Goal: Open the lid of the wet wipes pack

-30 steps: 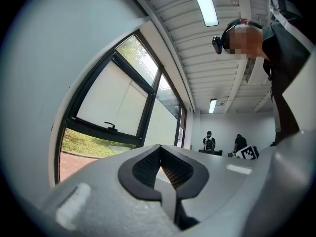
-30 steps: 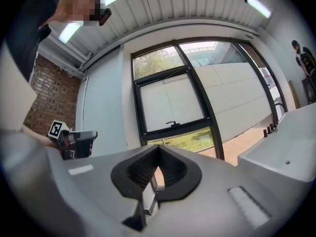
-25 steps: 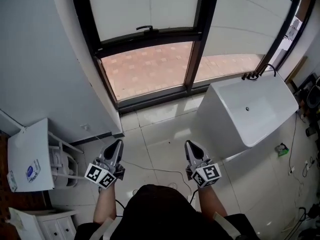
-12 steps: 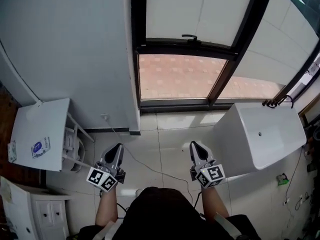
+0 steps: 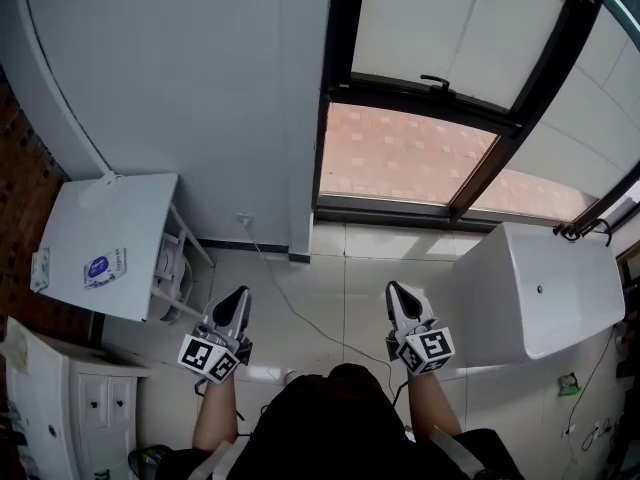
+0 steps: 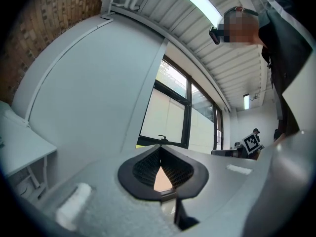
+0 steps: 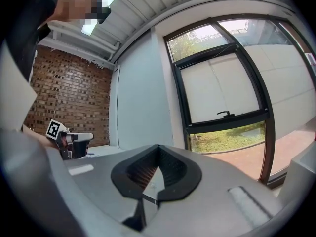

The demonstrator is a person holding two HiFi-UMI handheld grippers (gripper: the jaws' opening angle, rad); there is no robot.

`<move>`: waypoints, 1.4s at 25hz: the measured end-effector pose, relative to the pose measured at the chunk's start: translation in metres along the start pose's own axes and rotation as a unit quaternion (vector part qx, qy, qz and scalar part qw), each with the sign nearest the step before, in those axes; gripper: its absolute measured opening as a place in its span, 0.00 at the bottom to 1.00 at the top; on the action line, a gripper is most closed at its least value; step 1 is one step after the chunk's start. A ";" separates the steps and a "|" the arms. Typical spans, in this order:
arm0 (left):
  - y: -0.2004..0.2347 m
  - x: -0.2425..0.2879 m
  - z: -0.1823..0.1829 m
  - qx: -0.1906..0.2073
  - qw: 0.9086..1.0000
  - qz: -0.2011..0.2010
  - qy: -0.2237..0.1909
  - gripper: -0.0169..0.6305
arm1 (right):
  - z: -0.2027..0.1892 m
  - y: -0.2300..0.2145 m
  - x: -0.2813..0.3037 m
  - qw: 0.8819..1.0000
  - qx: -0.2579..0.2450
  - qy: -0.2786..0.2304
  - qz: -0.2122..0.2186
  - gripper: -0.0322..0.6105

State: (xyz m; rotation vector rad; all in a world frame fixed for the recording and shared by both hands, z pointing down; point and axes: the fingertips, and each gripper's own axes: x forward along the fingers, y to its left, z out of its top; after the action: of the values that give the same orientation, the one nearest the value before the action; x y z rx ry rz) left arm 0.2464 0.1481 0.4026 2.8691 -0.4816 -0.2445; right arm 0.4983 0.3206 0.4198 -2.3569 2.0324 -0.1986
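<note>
My left hand-held gripper (image 5: 236,298) and right hand-held gripper (image 5: 396,292) are closed, empty; the wet wipes pack (image 5: 104,266) lies on the desk (image 5: 130,213) to their left.

Your getup
You're in a black top (image 5: 318,420); grey left gripper (image 5: 239,295) and right gripper (image 5: 393,289), each with a black-and-white marker cube (image 5: 209,357).

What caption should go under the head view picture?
Left gripper and right gripper, shut and empty, above the floor; wet wipes pack lies on the white table.
</note>
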 end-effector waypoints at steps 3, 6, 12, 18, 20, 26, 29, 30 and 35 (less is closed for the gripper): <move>0.016 -0.005 0.000 -0.002 1.000 0.026 -0.007 0.03 | -0.001 -0.001 0.021 1.000 -0.005 0.004 0.019 0.06; 0.031 -0.005 0.007 0.005 0.999 0.049 -0.017 0.03 | 0.001 -0.009 0.049 0.999 -0.005 0.002 0.032 0.06; 0.053 0.000 0.034 0.023 0.995 0.085 -0.045 0.03 | 0.014 -0.007 0.101 0.997 -0.005 -0.012 0.077 0.06; 0.082 -0.018 0.026 0.035 0.987 0.156 -0.026 0.03 | 0.001 0.002 0.145 0.993 -0.002 0.004 0.117 0.06; 0.091 -0.026 0.022 0.042 0.983 0.180 -0.015 0.03 | -0.005 0.000 0.158 0.992 -0.009 0.019 0.121 0.06; 0.110 -0.064 0.027 0.039 0.964 0.260 -0.032 0.03 | -0.008 0.015 0.196 0.985 -0.008 0.029 0.171 0.06; 0.106 -0.080 0.030 0.044 0.956 0.289 -0.038 0.03 | -0.008 0.033 0.214 0.977 -0.012 0.034 0.209 0.06; 0.103 -0.087 0.030 0.044 0.952 0.300 -0.039 0.03 | -0.009 0.040 0.220 0.974 -0.011 0.037 0.223 0.06; 0.085 -0.129 0.021 0.034 0.929 0.366 -0.042 0.03 | -0.023 0.083 0.244 0.954 -0.008 0.050 0.297 0.06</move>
State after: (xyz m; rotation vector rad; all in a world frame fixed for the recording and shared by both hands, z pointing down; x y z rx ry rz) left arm 0.0958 0.1093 0.4196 2.5155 -1.5359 -0.2132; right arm 0.4492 0.0691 0.4542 -1.6554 2.6756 -0.2846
